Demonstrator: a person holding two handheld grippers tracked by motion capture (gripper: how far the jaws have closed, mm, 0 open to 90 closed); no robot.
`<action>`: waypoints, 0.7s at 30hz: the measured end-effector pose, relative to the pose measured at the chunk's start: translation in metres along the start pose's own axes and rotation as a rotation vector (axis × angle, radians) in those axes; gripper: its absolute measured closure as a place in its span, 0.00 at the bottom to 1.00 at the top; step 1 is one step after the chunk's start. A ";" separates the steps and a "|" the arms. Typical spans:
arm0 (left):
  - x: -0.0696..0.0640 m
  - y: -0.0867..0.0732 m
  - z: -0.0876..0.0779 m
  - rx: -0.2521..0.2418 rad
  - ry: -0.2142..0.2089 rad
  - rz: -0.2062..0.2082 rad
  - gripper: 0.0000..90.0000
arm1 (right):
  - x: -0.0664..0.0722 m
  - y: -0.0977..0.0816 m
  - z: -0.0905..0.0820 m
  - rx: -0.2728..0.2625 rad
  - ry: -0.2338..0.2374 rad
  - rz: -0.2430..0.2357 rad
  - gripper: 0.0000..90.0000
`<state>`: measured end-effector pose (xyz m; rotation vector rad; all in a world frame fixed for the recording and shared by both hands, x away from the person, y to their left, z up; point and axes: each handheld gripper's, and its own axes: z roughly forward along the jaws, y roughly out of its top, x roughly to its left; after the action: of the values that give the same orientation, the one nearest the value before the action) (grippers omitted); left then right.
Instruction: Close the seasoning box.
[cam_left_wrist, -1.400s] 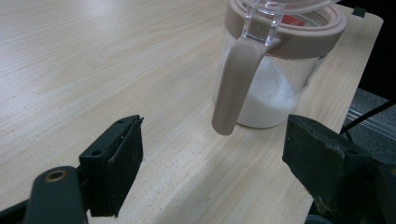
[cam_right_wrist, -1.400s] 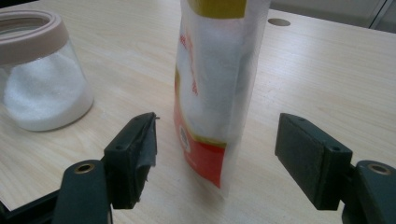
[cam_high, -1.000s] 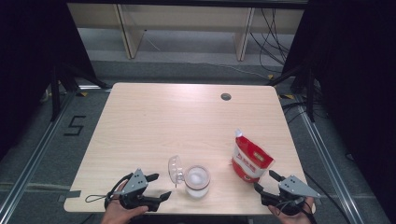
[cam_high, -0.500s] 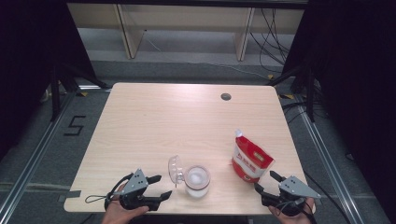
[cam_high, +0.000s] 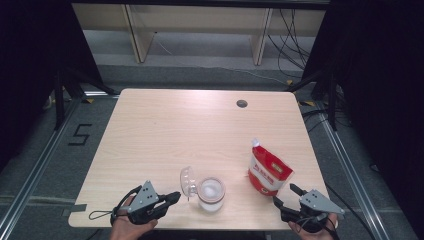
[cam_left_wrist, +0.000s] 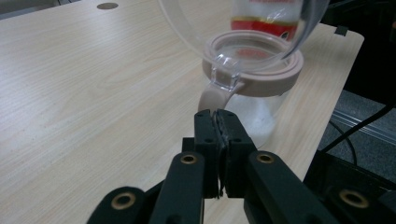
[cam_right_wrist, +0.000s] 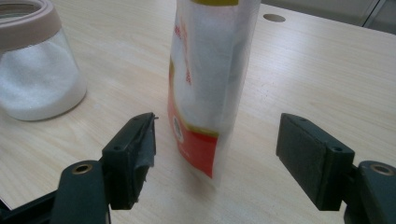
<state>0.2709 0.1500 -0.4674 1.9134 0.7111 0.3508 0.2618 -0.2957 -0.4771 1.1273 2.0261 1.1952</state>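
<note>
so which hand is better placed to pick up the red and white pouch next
Right. The right claw is open with the standing red and white plastic pouch just ahead between its jaws. The left claw has just closed, empty, by the pink-rimmed clear jar, across the table from the pouch.

- One glass jar (cam_high: 210, 195) of white powder, near edge, lid (cam_high: 186, 181) flipped open.
- One red-and-white pouch (cam_high: 268, 171), right.
- Two grippers: left gripper (cam_high: 172, 197), right gripper (cam_high: 285, 196).
</note>
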 end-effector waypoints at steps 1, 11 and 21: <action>0.002 0.001 0.000 0.002 -0.009 0.039 0.98 | 0.002 0.000 -0.001 0.003 -0.007 0.022 0.33; 0.001 0.012 0.000 -0.014 -0.024 0.025 0.99 | 0.001 0.000 0.001 0.006 -0.002 -0.014 0.33; -0.005 0.017 0.001 -0.017 -0.024 0.009 0.98 | 0.002 0.000 0.001 0.008 -0.002 -0.018 0.33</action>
<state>0.2731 0.1408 -0.4522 1.9022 0.6819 0.3381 0.2621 -0.2936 -0.4775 1.1118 2.0370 1.1770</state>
